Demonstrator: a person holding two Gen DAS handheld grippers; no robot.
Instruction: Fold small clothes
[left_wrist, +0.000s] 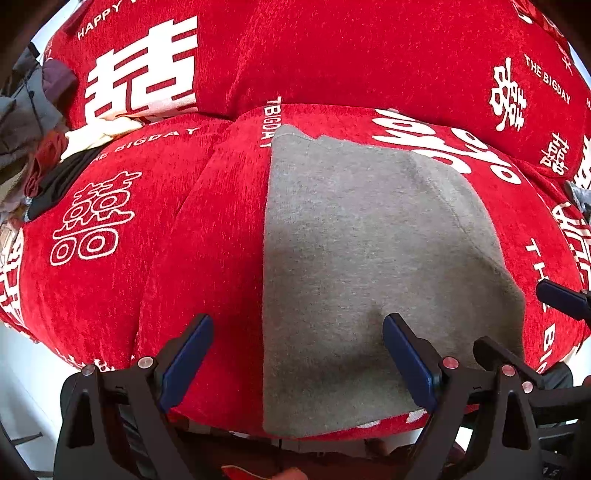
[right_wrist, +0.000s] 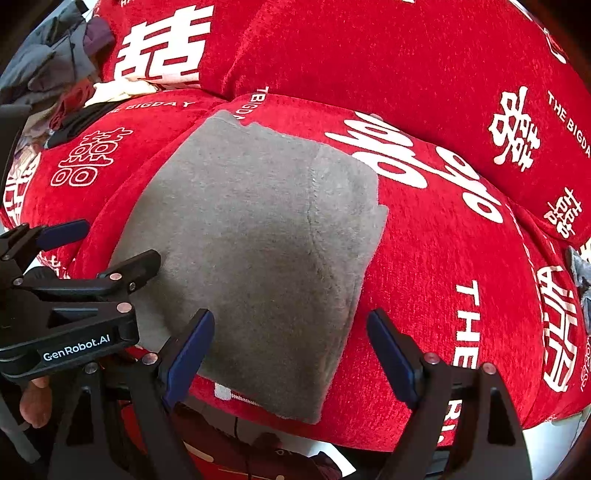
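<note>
A grey knit garment (left_wrist: 362, 258) lies folded flat on the red sofa seat (left_wrist: 177, 258); it also shows in the right wrist view (right_wrist: 258, 240). My left gripper (left_wrist: 297, 354) is open and empty, hovering over the garment's near left edge. My right gripper (right_wrist: 290, 350) is open and empty, over the garment's near right edge. The left gripper's body shows at the left of the right wrist view (right_wrist: 74, 295); a right fingertip (left_wrist: 561, 299) shows at the right edge of the left wrist view.
The red sofa cover carries white characters and lettering, with back cushions (left_wrist: 332, 55) behind. A pile of other clothes (left_wrist: 33, 122) lies at the far left of the sofa (right_wrist: 55, 74). A small grey item (right_wrist: 580, 269) sits at the right edge.
</note>
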